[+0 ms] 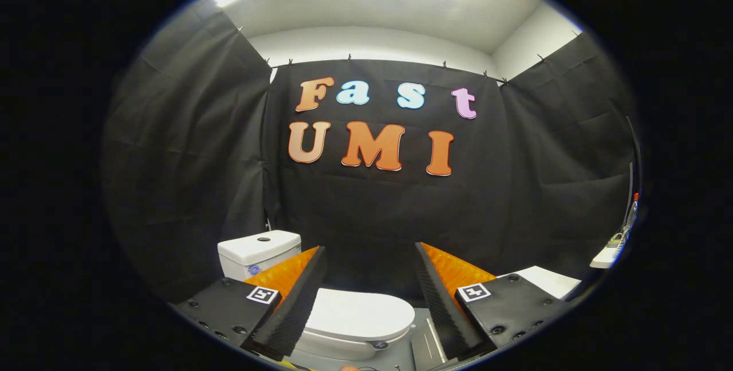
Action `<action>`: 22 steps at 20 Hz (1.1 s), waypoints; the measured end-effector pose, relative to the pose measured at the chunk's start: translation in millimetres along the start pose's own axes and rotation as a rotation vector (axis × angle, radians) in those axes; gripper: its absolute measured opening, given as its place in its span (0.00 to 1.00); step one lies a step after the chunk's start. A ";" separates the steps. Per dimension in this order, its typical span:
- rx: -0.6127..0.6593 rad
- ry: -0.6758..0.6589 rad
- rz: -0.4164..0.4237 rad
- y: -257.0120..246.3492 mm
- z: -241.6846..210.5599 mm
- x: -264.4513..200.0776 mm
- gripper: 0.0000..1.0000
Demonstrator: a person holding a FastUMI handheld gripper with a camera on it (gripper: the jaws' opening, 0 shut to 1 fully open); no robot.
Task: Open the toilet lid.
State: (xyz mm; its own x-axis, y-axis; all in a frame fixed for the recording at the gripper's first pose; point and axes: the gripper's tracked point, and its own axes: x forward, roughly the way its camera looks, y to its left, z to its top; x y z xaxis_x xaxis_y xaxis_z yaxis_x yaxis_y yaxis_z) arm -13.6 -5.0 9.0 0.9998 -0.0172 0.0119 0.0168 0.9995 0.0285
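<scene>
Toilet [320, 302] stands on grey floor before black cloth wall, cistern [259, 252] behind left finger. Toilet lid [358, 314] lies flat and closed over bowl, between and below fingers; task judged not begun, whole lift left. Gripper [371, 293] fingers spread wide apart, holding nothing, clear of lid. Small round sticker on cistern front and small badge on lid front edge: too small to read.

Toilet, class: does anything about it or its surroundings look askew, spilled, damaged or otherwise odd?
Nothing stands out. The toilet stands upright with its lid shut flat, and the tank behind it looks intact with its top seated. No spill or breakage shows. The claw is open, its fingers spread wide above the lid, touching nothing.
</scene>
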 end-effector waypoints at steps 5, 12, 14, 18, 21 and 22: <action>0.013 -0.007 0.011 2.8 1.9 -1.5 0.98; 0.080 -0.031 0.040 9.1 -3.5 3.8 0.98; 0.136 -0.032 0.064 12.2 -15.6 8.2 0.98; 0.255 -0.027 0.092 9.6 -45.0 16.5 0.98; 0.351 -0.019 0.083 2.2 -76.2 24.5 0.99; 0.382 -0.016 0.075 -2.3 -88.0 28.6 0.99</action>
State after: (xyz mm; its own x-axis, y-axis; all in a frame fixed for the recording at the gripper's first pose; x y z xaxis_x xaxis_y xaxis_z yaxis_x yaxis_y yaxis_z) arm 16.0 -5.3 -78.6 0.9977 0.0525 0.0433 -0.0654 0.9154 0.3972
